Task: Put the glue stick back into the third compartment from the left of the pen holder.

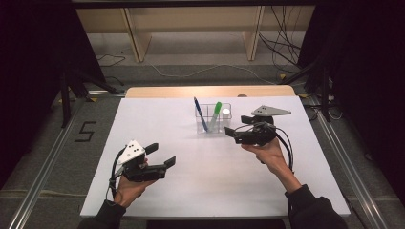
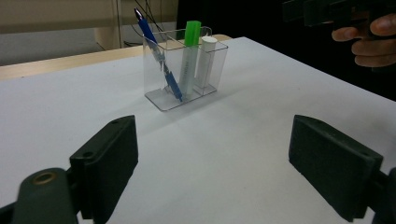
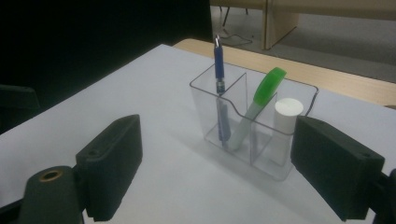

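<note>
**A:** Status on the clear pen holder?

**B:** Standing upright on the white table, toward the far edge, a bit right of centre. Compartments in a row. Three things in it: blue pen in the left end, leaning with its top to the left; green-capped marker in the middle, tilted with its cap to the right; white cylinder in the right end, upright.

**A:** Right gripper?

**B:** Held in the right hand, just right of the holder, jaws pointing left at it. Jaws wide apart, nothing between the pads. In the right gripper view the holder sits just ahead of the jaws; the white cylinder is closest to the right-hand jaw, not touching it. The marker and pen are beyond it.

**A:** Left gripper?

**B:** Near left of the table, in the left hand, well apart from the holder. Jaws spread, empty. In the left gripper view, bare tabletop between them, holder farther off at centre, right hand at top right.

**A:** Anything touching the holder?

**B:** No. Both grippers are off it. Nothing loose on the tabletop that I can see.

**A:** Surroundings?

**B:** Wooden shelf frame and cables on the floor past the far edge.
</note>
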{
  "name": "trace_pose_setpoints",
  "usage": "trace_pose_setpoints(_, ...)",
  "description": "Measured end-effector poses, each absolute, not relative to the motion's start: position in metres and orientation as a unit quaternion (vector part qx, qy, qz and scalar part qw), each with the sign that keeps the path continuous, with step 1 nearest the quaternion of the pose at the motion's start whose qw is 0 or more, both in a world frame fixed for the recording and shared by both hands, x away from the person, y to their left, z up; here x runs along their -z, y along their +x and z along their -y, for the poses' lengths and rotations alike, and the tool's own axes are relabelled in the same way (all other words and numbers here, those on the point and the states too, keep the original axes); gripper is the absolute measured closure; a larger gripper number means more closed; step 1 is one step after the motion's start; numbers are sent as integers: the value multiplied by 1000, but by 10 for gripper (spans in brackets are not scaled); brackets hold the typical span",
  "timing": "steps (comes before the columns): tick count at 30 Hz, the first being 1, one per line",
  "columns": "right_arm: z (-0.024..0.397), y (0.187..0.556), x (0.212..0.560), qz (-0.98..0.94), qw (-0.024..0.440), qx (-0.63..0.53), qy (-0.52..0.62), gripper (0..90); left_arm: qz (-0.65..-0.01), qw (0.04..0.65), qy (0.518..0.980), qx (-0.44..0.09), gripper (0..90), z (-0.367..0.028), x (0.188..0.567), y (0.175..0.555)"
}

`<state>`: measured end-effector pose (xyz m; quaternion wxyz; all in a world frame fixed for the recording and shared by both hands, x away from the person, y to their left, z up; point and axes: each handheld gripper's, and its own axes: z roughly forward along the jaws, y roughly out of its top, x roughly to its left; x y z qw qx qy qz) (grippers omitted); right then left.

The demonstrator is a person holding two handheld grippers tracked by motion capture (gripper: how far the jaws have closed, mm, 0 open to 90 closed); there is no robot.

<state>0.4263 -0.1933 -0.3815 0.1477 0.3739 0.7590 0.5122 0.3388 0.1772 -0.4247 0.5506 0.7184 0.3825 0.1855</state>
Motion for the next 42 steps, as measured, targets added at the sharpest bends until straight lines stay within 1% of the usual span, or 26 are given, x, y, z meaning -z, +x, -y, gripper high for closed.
trace_pose_setpoints(11, 204, 407, 388, -757, 146, -519, 370, 174, -381, 548, 723, -179, 154, -177, 425, 339)
trace_pose_setpoints(17, 209, 399, 392, -756, 150, -522, 366, 174, -380, 547, 724, -177, 154, -177, 425, 339)
trace_pose_setpoints(20, 211, 396, 394, -759, 160, -516, 363, 174, -378, 547, 726, -176, 154, -177, 425, 339)
trace_pose_setpoints(22, 213, 394, 396, -757, 155, -519, 365, 175, -378, 547, 726, -175, 154, -176, 425, 338)
trace_pose_setpoints(42, 230, 363, 411, -752, 157, -533, 354, 181, -373, 547, 731, -165, 154, -176, 425, 338)
